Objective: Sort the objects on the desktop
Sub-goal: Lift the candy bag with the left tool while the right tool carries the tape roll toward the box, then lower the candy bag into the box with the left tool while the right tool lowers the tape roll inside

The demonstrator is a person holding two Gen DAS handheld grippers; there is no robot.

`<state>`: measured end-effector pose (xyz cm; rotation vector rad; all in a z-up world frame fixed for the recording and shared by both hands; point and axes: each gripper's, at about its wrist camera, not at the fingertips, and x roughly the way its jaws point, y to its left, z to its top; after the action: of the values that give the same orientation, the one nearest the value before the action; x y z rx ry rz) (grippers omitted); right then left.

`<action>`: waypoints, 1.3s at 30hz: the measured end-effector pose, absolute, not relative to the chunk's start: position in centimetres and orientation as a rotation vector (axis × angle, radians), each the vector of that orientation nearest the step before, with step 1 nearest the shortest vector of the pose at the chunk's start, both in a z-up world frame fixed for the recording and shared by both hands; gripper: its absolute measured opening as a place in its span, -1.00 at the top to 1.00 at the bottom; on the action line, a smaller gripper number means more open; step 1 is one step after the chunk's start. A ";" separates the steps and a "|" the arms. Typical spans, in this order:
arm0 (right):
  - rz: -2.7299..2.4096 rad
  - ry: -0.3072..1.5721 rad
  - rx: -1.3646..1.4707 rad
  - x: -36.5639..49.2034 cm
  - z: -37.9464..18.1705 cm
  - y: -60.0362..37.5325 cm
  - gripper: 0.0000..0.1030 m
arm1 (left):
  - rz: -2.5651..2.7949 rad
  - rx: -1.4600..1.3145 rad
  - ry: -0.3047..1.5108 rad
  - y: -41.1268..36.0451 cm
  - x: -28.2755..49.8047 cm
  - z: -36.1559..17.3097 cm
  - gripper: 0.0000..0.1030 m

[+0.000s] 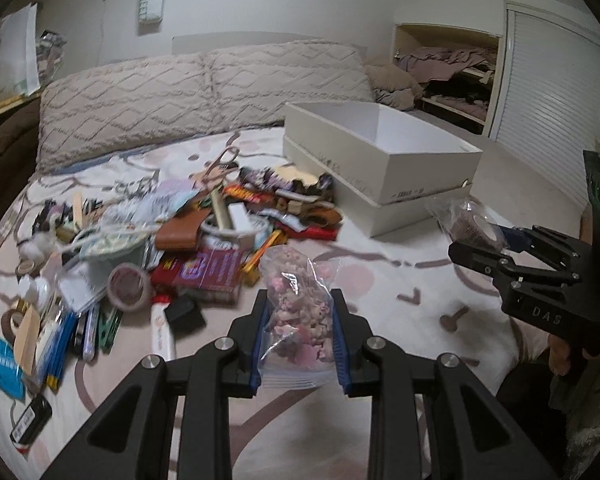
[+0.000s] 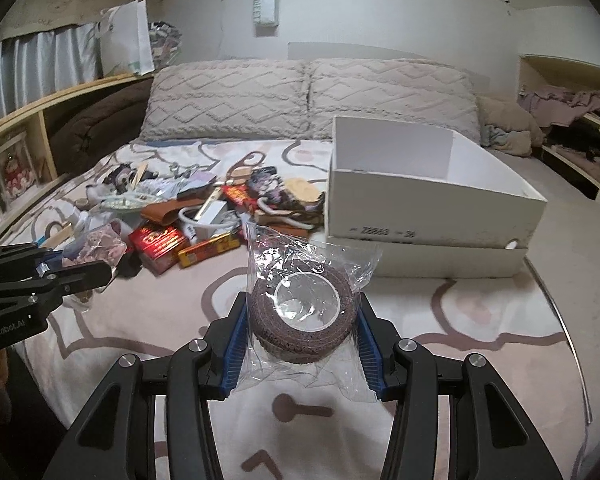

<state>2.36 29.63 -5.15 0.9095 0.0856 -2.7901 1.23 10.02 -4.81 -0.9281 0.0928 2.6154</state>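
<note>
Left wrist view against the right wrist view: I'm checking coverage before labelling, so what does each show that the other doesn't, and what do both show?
Only the left wrist view shows the slatted door and the blue packet at the near edge of the pile.

Only the right wrist view shows the curtain and the framed picture on the left shelf.

Both show the white box, the pillows, the bag of pink pieces in the left gripper, and the bagged brown roll in the right gripper.

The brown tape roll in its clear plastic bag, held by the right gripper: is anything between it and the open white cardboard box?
Nothing visible. The brown tape roll in its clear bag is clamped in the right gripper; only bare patterned bedspread lies before the open white cardboard box, and the clutter pile sits off to the left.
</note>
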 end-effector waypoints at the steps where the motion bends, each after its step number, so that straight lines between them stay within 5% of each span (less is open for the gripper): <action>1: -2.795 0.081 0.905 2.3 -5.0 29.9 0.03 | 2.612 -0.920 0.093 10.4 1.1 -4.6 0.46; 39: -2.943 0.000 0.765 -7.3 0.3 38.4 0.03 | 2.549 -0.705 0.127 21.6 -10.5 1.1 0.46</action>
<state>-7.33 38.37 0.33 0.7649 0.0000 -2.9431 -10.47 21.58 1.05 -0.7054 0.1271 2.5486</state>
